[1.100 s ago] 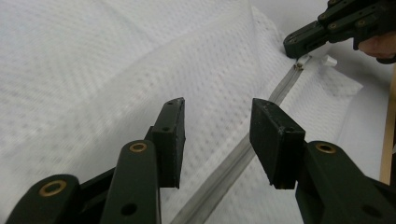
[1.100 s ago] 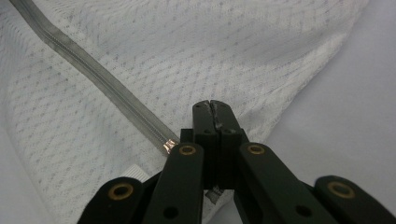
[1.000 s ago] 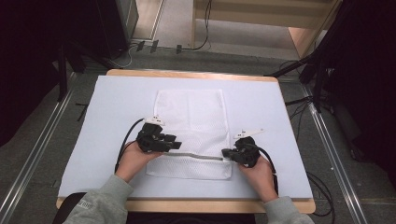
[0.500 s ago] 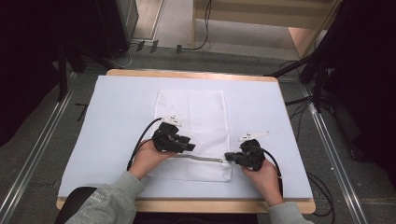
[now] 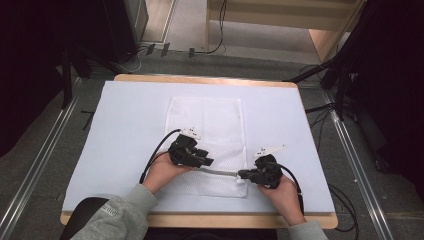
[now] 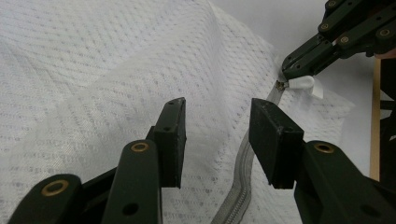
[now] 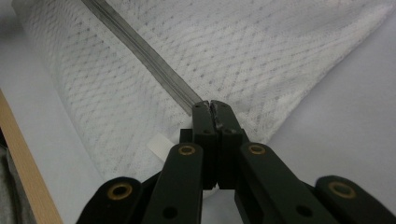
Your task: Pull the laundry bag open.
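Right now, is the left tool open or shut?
Open: the left tool has a clear gap between its jaws, over the mesh bag's zipper.

From above, your left hand hides the near left part of the white mesh bag, and the left gripper covers the start of the grey zipper. In the left gripper view the bag runs off the frame at 9 and 12 o'clock, and the zipper leaves at 6 o'clock. In the right gripper view your right gripper hides whatever its pressed-together tips pinch; the zipper exits at 11 o'clock.
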Demonstrator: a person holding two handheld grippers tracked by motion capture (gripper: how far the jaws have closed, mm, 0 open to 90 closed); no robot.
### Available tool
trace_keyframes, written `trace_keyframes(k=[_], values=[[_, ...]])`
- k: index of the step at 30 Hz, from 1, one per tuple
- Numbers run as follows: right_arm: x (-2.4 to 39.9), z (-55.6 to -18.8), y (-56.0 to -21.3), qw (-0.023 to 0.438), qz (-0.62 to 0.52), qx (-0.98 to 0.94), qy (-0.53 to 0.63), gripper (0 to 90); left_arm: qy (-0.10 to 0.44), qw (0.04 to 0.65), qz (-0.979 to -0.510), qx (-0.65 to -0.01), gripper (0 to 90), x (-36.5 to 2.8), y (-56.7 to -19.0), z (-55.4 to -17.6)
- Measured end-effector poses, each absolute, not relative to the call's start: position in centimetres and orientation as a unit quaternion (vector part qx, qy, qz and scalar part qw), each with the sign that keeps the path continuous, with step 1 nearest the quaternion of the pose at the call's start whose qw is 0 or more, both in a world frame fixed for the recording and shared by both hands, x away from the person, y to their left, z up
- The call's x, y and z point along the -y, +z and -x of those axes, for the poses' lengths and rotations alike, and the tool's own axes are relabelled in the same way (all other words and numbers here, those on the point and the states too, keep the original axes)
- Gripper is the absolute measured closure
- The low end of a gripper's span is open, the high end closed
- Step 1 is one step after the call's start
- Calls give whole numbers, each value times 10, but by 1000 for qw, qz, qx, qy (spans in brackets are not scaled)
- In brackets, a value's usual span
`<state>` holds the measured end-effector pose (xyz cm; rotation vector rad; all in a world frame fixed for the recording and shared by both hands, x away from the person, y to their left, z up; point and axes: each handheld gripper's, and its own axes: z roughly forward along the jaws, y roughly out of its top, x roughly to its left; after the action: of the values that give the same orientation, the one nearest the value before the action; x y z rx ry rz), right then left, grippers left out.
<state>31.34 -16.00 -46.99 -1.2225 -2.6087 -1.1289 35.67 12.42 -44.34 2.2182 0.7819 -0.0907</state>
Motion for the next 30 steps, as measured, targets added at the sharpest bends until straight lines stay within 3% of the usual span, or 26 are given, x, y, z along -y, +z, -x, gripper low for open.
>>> trace_keyframes(k=[18,30], values=[[164,-314,-468,-10,394,845,-362,900,-55,386,-873,-293,601,-101,-443,-350],[162,-312,-473,-38,375,848,-373,897,-66,379,-879,-283,686,-79,-452,-346]])
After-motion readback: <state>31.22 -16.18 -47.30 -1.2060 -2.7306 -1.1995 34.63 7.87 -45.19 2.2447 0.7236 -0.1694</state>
